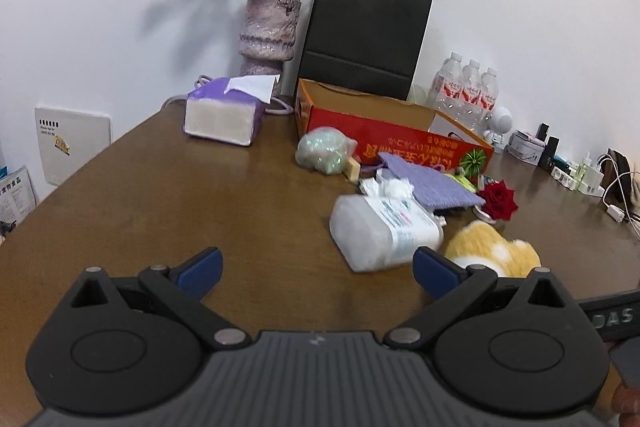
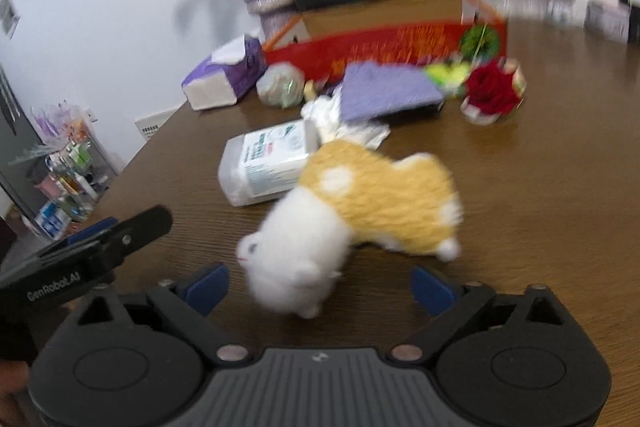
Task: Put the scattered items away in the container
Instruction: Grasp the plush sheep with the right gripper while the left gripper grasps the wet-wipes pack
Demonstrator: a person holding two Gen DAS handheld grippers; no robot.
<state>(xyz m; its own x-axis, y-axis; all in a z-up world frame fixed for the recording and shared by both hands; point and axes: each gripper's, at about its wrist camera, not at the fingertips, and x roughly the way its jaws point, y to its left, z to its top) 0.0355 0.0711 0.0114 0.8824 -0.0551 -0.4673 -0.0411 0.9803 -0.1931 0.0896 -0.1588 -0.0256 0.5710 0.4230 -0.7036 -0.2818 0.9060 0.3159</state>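
A red-and-orange cardboard box point(image 1: 404, 143) point(image 2: 372, 45) lies open at the back of the brown table. In front of it lie a wet-wipes pack point(image 1: 384, 231) point(image 2: 268, 163), a purple pouch point(image 1: 432, 183) point(image 2: 384, 91), crumpled tissue point(image 1: 386, 185), a greenish bagged ball point(image 1: 324, 151) point(image 2: 280, 85), a red rose point(image 1: 498, 201) point(image 2: 492, 91) and a yellow-and-white plush toy point(image 1: 492, 253) point(image 2: 360, 211). My left gripper point(image 1: 318, 273) is open and empty, just short of the wipes pack. My right gripper point(image 2: 320, 287) is open with the plush's white head between its fingers.
A purple tissue pack point(image 1: 224, 115) and a vase of dried roses point(image 1: 268, 35) stand at the back left, with a black paper bag point(image 1: 364, 35) behind the box. Water bottles point(image 1: 466, 91) and small items line the back right. The left gripper shows at the right view's left point(image 2: 100, 243).
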